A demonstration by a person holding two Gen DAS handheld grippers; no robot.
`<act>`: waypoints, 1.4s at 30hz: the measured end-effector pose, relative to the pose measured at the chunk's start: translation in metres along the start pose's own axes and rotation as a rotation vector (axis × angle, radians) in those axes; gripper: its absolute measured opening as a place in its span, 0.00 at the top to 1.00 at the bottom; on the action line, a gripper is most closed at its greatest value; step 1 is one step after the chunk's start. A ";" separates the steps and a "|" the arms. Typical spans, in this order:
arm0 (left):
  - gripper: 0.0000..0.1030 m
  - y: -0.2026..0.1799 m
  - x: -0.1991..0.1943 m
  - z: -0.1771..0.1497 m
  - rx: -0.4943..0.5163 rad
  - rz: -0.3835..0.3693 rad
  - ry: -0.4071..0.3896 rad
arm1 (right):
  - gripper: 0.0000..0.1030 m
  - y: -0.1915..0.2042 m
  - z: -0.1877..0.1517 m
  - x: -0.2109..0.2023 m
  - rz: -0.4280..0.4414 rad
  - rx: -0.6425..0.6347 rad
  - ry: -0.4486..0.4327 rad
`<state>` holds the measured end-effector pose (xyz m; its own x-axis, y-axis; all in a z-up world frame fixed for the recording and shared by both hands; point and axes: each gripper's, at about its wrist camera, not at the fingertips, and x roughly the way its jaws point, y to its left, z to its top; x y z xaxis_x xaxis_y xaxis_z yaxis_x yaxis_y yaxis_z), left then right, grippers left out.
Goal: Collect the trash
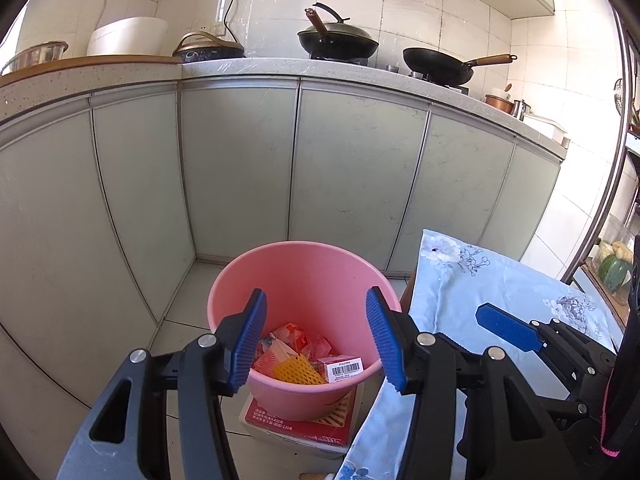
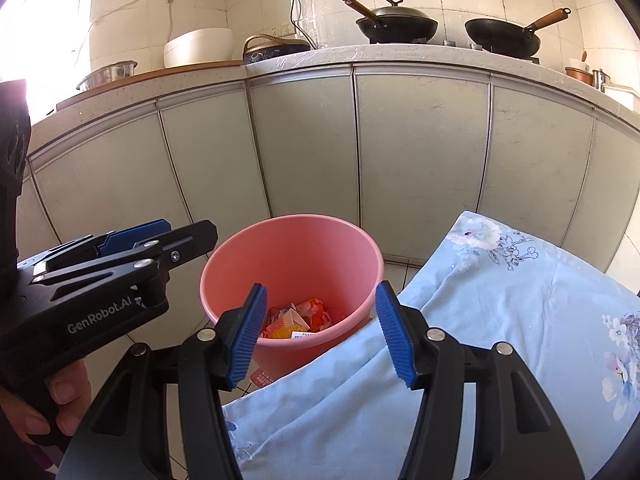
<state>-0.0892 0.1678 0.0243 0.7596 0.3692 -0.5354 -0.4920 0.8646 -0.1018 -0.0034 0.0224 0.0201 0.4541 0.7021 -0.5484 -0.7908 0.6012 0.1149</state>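
Note:
A pink bucket [image 1: 304, 280] stands on a red and white box [image 1: 304, 424] on the tiled floor, in front of the kitchen cabinets. Inside it lies trash [image 1: 304, 356]: crumpled orange and red wrappers, a yellow mesh piece and a small barcoded box. My left gripper [image 1: 316, 340] hangs open above the bucket's near rim with nothing between its blue pads. My right gripper [image 2: 320, 336] is open too and empty, over the edge between the bucket [image 2: 292, 256] and a light blue floral cloth [image 2: 500, 320]. The trash [image 2: 300, 316] shows at the bucket's bottom.
Pale green cabinet doors [image 1: 240, 160] curve behind the bucket. The counter above carries two black woks [image 1: 436, 66], a rice cooker [image 1: 128, 36] and a metal bowl. The cloth-covered surface [image 1: 500, 292] fills the right side. A hand [image 2: 48, 404] holds the left gripper's handle.

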 end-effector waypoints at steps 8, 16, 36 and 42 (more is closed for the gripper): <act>0.50 -0.006 -0.010 0.002 0.010 -0.007 -0.016 | 0.45 -0.002 -0.001 -0.012 -0.014 0.005 -0.015; 0.50 -0.012 -0.020 0.002 0.022 -0.012 -0.024 | 0.45 -0.005 -0.002 -0.025 -0.021 0.023 -0.032; 0.50 -0.033 -0.040 -0.007 0.055 -0.041 -0.038 | 0.45 -0.012 -0.011 -0.058 -0.059 0.046 -0.079; 0.50 -0.039 -0.042 -0.011 0.059 -0.054 -0.027 | 0.45 -0.015 -0.015 -0.061 -0.074 0.050 -0.072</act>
<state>-0.1062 0.1152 0.0417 0.7959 0.3304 -0.5074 -0.4250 0.9017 -0.0795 -0.0249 -0.0348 0.0396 0.5405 0.6795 -0.4961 -0.7330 0.6698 0.1187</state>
